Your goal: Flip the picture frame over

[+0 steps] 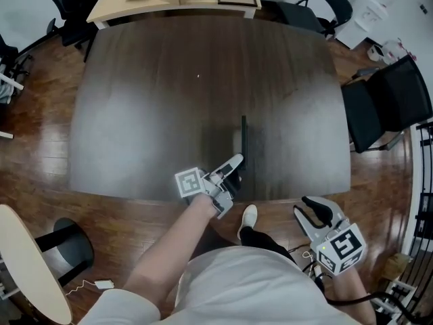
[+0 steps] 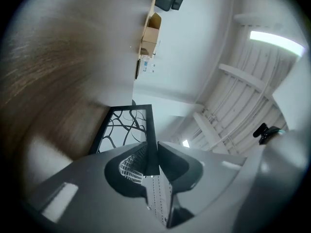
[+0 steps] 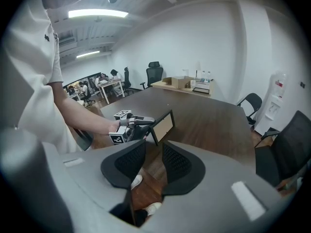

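The picture frame (image 1: 243, 141) stands on its long edge on the dark desk (image 1: 155, 93). From the head view it shows only as a thin dark line near the desk's 6 o'clock side, running from the near edge towards 12 o'clock. The left gripper (image 1: 230, 168) is pinching the frame's near border. Its own view shows both jaws pressed onto the black moulding, with a branch-pattern print on one face of the frame. The right gripper view shows the plain tan backing on the other face, and the frame leaning slightly rather than fully upright. The right gripper (image 1: 314, 212) hangs off the desk at about 5 o'clock, above the floor and well apart from the frame. Its jaws are a little apart, with nothing between them. I judge the flip to be roughly at its midpoint: the frame is raised off its face and balanced on edge, but not yet laid down on the other side. What remains is to tip it past vertical, lower it flat onto the desk and let go. From these views I cannot tell which face is meant to end up on top.
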`<state>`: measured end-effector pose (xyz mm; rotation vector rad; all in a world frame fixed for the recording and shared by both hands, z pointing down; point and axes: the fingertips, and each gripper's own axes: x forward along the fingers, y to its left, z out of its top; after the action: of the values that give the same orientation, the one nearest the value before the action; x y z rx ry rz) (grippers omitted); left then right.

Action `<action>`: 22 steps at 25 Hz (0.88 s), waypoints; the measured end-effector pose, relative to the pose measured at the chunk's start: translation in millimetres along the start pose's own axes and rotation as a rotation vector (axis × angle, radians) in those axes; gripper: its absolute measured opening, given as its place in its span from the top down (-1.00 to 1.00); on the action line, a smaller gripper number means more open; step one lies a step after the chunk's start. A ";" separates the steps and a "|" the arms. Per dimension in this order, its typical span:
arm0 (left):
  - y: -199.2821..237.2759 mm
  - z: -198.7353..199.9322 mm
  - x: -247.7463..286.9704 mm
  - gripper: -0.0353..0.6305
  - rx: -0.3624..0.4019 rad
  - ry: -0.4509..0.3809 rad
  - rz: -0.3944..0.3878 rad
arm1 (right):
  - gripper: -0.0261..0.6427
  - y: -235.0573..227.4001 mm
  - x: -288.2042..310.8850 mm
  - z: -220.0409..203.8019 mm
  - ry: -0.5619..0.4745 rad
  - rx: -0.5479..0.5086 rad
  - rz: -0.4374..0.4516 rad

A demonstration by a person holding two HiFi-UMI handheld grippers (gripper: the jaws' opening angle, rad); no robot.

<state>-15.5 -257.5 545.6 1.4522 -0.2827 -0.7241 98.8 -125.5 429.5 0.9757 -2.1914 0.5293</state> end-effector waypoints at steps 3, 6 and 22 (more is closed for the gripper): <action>-0.3 3.2 -6.0 0.69 -0.003 0.037 -0.011 | 0.59 7.0 4.3 2.4 0.010 0.007 -0.011; 0.7 6.2 -13.7 0.68 0.009 0.084 -0.023 | 0.59 13.6 7.7 3.6 0.016 0.020 -0.025; 29.5 14.8 -32.3 0.65 0.291 0.339 0.256 | 0.59 37.8 24.4 4.4 0.007 0.077 -0.077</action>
<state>-40.6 -251.2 583.9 1.7458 -0.3124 -0.2281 56.0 -116.0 440.5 1.0922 -2.1316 0.5835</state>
